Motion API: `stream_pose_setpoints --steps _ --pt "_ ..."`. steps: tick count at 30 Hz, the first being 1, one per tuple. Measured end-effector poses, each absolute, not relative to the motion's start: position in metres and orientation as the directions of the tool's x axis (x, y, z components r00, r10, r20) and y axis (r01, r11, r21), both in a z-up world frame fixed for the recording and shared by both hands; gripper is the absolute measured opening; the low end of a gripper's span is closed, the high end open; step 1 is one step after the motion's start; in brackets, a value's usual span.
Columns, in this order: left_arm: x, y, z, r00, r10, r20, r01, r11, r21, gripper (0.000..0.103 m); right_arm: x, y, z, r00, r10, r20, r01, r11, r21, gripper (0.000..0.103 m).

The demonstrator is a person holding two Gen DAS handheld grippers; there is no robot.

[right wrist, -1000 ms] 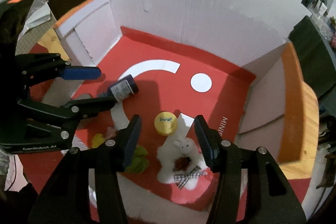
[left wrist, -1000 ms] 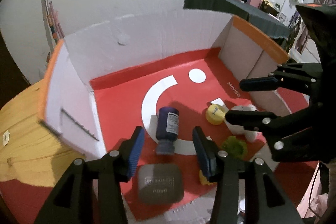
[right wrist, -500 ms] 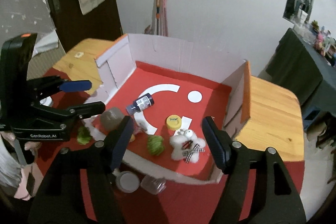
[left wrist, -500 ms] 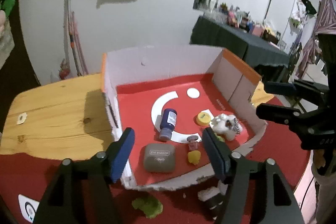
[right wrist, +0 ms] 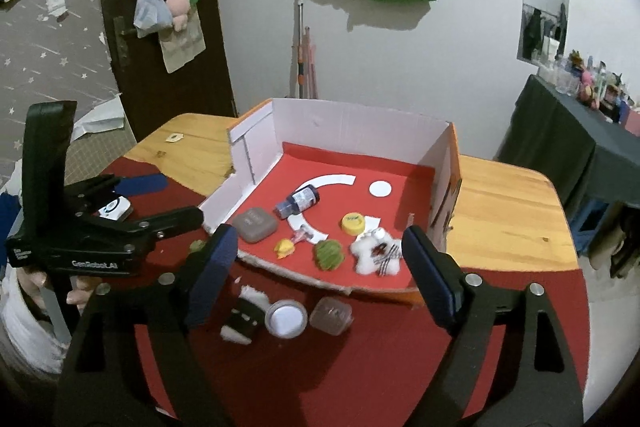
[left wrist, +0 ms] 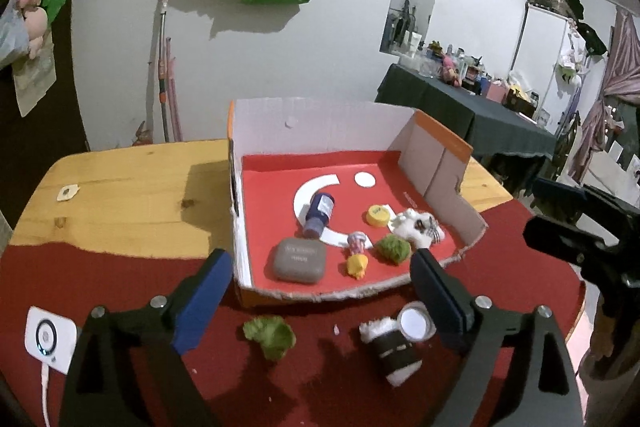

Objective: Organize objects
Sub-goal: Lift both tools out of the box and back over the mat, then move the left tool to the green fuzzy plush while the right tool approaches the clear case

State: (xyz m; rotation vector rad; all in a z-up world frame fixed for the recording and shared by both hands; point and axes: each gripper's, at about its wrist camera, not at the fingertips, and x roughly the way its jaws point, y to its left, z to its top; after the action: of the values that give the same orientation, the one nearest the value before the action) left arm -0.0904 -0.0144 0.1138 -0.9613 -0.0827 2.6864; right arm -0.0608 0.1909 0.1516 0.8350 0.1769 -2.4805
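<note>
An open cardboard box [left wrist: 320, 125] with a red floor [right wrist: 400, 175] holds a dark blue bottle [left wrist: 318, 213], a grey case [left wrist: 299, 259], a yellow cap [left wrist: 378, 215], a white plush [left wrist: 416, 225], a green fuzzy ball [left wrist: 393, 247] and a small yellow-pink toy [left wrist: 356, 259]. In front of the box on the red cloth lie a green leafy piece [left wrist: 270, 335], a black-and-white furry item [right wrist: 244, 319], a white round lid [right wrist: 286, 319] and a clear small container [right wrist: 332, 315]. My left gripper [left wrist: 320, 303] is open and empty. My right gripper [right wrist: 318, 279] is open and empty.
The box stands on a wooden table [left wrist: 120, 195] partly covered by red cloth [left wrist: 320, 379]. A white device with a cable [left wrist: 50, 339] lies at front left. A small tag [left wrist: 68, 192] lies on the wood. A dark-draped table [left wrist: 460, 111] stands behind.
Both grippers have pulled back and up from inside the box. The whole box and the items in front of it now show. Both stay open and empty.
</note>
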Motion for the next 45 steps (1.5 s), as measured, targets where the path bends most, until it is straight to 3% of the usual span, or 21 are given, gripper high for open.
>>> stream_pose_setpoints --steps 9,25,45 --pt "-0.070 -0.015 0.091 -0.745 0.235 -0.625 -0.171 -0.972 -0.161 0.096 -0.043 0.195 0.118 -0.698 -0.413 -0.585 0.452 -0.888 0.087 0.087" --pt "-0.066 -0.006 0.040 -0.671 0.206 -0.713 -0.133 -0.979 -0.158 0.097 -0.061 0.206 0.046 -0.664 -0.312 -0.679 0.334 -0.937 0.104 0.087" --pt "-0.071 -0.003 0.025 -0.630 0.200 -0.750 -0.134 -0.980 -0.148 0.097 -0.071 0.206 0.035 -0.629 -0.300 -0.717 0.323 -0.940 0.109 0.087"
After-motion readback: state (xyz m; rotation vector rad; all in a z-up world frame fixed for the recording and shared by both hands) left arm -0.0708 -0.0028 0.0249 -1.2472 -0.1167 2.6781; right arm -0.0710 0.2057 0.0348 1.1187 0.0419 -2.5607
